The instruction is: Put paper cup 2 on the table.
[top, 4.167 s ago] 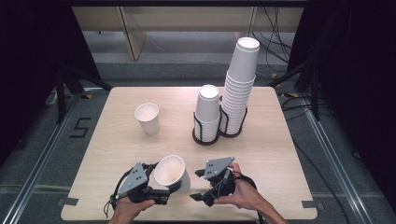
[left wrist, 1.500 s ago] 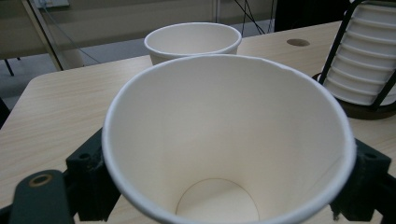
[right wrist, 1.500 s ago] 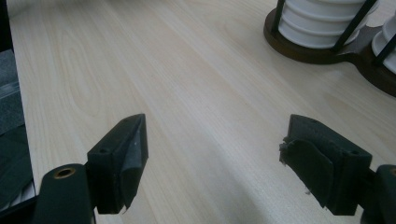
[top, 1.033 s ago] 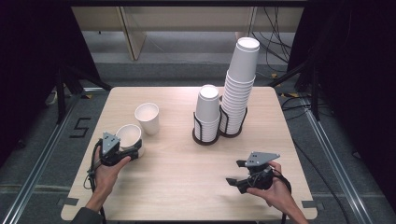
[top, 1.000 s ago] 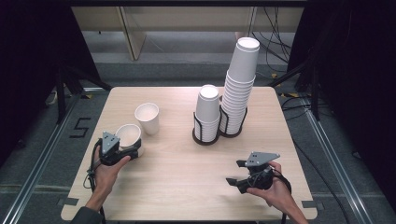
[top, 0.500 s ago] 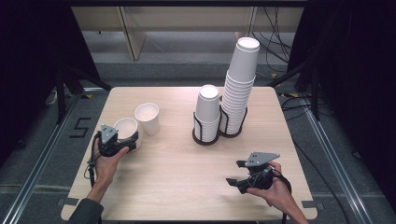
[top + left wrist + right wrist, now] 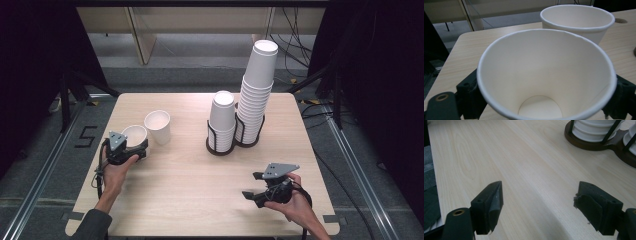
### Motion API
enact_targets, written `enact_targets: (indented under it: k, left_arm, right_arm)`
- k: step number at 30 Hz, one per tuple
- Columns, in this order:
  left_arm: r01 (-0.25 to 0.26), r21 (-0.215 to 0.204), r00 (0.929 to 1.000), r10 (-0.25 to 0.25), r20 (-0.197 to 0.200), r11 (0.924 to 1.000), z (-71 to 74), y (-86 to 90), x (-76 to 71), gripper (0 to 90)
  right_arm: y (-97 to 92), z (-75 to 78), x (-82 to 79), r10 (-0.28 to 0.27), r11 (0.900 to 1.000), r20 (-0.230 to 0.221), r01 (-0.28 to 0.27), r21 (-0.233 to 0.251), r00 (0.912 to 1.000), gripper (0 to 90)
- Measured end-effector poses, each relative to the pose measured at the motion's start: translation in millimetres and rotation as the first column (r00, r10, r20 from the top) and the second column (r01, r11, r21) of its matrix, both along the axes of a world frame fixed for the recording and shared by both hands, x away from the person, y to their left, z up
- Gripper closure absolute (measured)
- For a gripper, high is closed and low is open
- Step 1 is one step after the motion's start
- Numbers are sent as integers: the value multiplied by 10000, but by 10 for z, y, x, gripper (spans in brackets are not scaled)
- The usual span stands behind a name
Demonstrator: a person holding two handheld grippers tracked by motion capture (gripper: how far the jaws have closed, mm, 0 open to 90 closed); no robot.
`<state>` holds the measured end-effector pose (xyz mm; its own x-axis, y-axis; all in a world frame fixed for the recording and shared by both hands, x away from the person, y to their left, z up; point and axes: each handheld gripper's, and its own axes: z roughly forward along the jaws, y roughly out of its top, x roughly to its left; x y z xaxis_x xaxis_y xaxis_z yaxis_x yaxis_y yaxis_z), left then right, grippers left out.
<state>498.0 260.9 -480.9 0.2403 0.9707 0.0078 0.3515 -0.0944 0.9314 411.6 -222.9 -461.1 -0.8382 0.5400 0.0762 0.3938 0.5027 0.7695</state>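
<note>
Left gripper view: cup (image 7: 544,82) stands upright between the left gripper's (image 7: 131,150) jaws, which have just been opening. Second cup (image 7: 577,21) sits just beyond it. Right gripper (image 7: 256,186) hangs open, well apart.

A: Identify the item at the left gripper (image 7: 131,150).

B: White paper cup (image 7: 134,136), empty, upright, mouth up, standing between the jaws at the table's left side.

A: Grip status?

B: The jaws have just been opening; pads flank the wall (image 7: 544,75).

A: Neighbour?

B: A second white paper cup (image 7: 157,126), upright, just beside it.
</note>
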Motion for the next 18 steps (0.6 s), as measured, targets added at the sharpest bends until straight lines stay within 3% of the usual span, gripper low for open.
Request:
enact_targets:
  k: [6,12,18]
  left_arm:
    - [131,-231,9999,-132,-49,9996,-66,22,-1,111]
    - [310,-313,9995,-310,1,9990,-116,59,-23,119]
    - [463,-401,9986,-474,-250,9981,-149,89,-14,130]
  right_arm:
    - [18,1,-15,92,10000,-137,-92,-34,9999,227]
    - [4,8,-9,49,10000,55,-49,-36,10000,226]
    - [14,8,-19,151,9999,-64,-151,-15,9999,225]
